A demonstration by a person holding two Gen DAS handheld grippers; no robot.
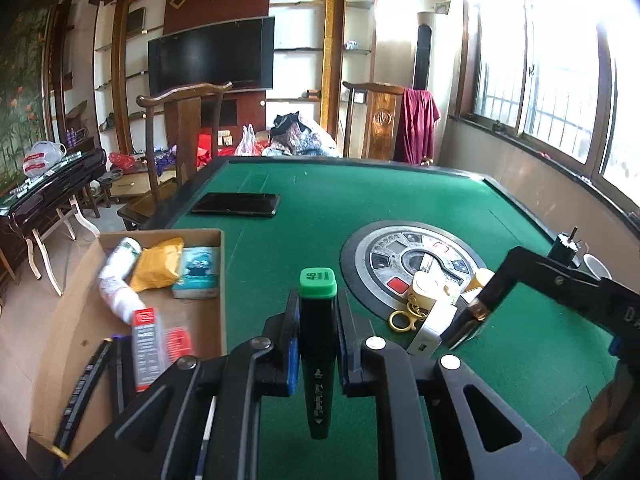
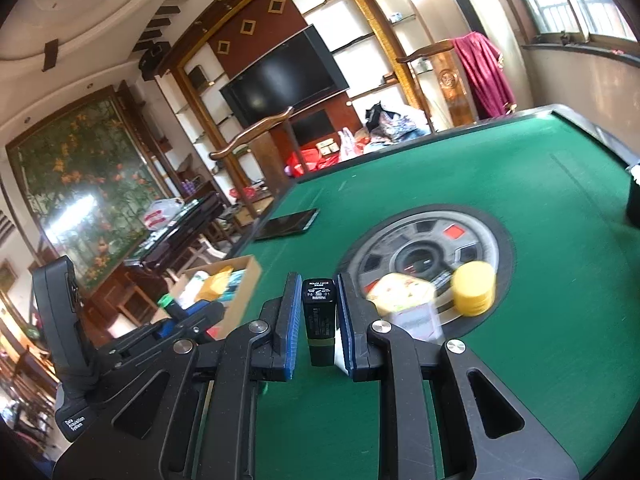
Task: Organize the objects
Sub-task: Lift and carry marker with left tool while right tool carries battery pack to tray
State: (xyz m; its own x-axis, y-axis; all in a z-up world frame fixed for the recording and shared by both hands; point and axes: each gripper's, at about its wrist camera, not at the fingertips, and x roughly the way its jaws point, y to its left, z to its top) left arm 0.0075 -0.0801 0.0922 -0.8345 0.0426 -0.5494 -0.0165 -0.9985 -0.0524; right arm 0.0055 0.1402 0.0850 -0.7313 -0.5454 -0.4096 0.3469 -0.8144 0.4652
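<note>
Green-capped black marker (image 1: 318, 344) at frame centre-bottom, clamped upright in left claw (image 1: 318, 312). Small black lipstick tube (image 2: 319, 316) at centre of right-wrist view, pinched in right claw (image 2: 319, 312). Cardboard box (image 1: 120, 360) w/ packets at lower left, on green table (image 1: 400, 200). Yellow round item (image 2: 474, 288) right of centre, blurred. Black phone (image 1: 236, 204) mid-left on felt.

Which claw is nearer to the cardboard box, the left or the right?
Left. The left claw, shut on a green-capped marker, is beside the cardboard box. The right claw is farther out over the green table.
</note>
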